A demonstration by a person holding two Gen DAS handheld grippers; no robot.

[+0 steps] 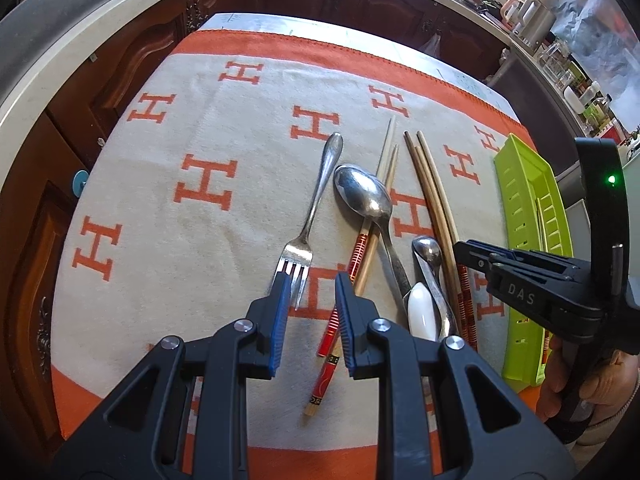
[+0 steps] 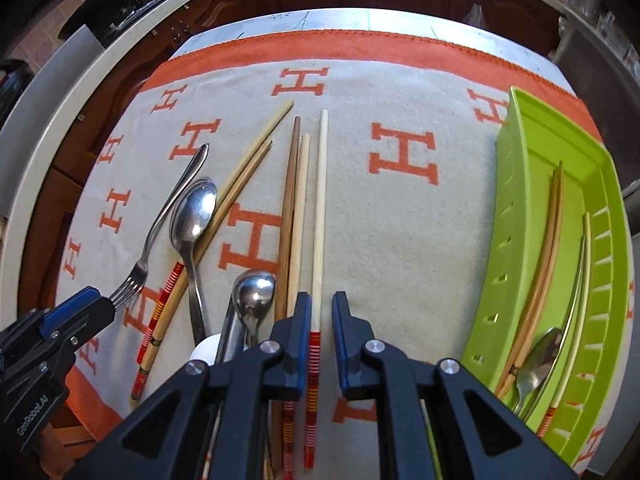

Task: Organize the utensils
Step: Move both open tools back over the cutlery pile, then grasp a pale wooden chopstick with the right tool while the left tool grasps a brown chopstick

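Both my grippers tip steeply down over the orange-and-cream H-print cloth [image 1: 168,216]. My left gripper [image 1: 310,300] is part open, holding nothing, pads astride the silver metal fork's [image 1: 310,216] tines; fork's long axis runs 12–6, handle at 12. My right gripper [image 2: 322,320] is narrowly parted around a pale bamboo chopstick [image 2: 321,216], left pad touching it, axis 12–6. Lime-green slotted plastic tray [image 2: 516,208] lies at 3 w/ bare cloth between.

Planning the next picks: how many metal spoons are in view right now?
3. Large spoon on the cloth by the fork; small spoon beside the chopsticks; third spoon in the green tray. A half-hidden white piece may be another.
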